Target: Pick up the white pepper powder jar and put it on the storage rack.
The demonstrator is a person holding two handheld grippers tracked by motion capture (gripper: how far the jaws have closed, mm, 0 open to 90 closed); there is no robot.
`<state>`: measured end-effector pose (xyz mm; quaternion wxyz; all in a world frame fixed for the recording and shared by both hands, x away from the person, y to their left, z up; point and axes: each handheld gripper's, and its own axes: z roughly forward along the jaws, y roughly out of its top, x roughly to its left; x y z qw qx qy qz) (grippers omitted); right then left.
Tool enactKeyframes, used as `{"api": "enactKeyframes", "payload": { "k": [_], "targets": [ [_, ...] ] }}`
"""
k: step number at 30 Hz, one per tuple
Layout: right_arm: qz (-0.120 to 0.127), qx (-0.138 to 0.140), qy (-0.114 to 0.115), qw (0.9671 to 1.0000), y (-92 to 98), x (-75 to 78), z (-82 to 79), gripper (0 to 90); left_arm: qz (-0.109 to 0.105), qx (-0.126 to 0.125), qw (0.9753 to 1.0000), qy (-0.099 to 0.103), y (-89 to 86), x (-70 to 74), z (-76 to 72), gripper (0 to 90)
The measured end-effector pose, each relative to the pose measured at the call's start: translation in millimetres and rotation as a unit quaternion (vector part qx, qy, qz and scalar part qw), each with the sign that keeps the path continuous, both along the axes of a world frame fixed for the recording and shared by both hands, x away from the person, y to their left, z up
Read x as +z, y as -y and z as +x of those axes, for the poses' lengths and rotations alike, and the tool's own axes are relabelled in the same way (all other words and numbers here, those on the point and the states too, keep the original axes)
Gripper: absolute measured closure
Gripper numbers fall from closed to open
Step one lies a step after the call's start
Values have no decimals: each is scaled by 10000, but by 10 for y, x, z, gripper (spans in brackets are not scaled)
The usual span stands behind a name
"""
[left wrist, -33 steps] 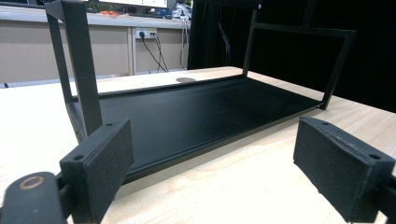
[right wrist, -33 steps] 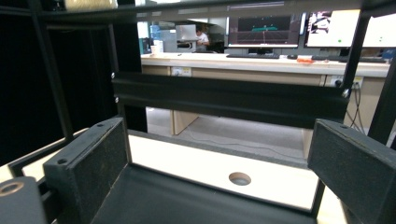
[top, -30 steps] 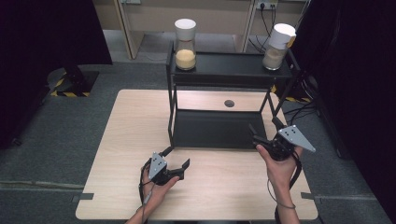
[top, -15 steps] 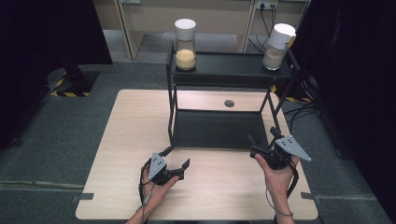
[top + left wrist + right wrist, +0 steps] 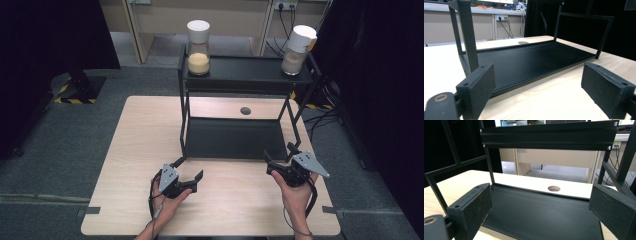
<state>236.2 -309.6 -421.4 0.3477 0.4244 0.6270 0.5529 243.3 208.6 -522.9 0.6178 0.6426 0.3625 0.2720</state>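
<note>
A black two-tier rack stands on the far half of the wooden table. Its top shelf carries a jar of yellow grains at the left and a jar of beige grains at the right, both with white lids. My left gripper rests low in front of the rack's left corner, open and empty. My right gripper sits open and empty by the rack's right front corner. Both face the bare lower shelf.
A round cable hole pierces the tabletop behind the rack. The rack's thin legs and top beam frame the lower shelf. Bare wood lies left of the rack and along the near edge. Grey carpet surrounds the table.
My right gripper has drawn back toward the table's near edge and sunk lower, still open. The left gripper and both jars have stayed put.
</note>
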Motion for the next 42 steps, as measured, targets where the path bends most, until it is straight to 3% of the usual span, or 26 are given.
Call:
{"api": "enactKeyframes", "payload": {
  "k": [18, 42],
  "targets": [
    [-35, -61, -100, 9999, 38, -87, -25, 50, 4, 1, 10000, 0, 1, 1, 0, 115],
    [-89, -105, -434, 9990, 76, -265, -55, 50, -2, 4, 10000, 7, 1, -2, -3, 115]
  ]
}}
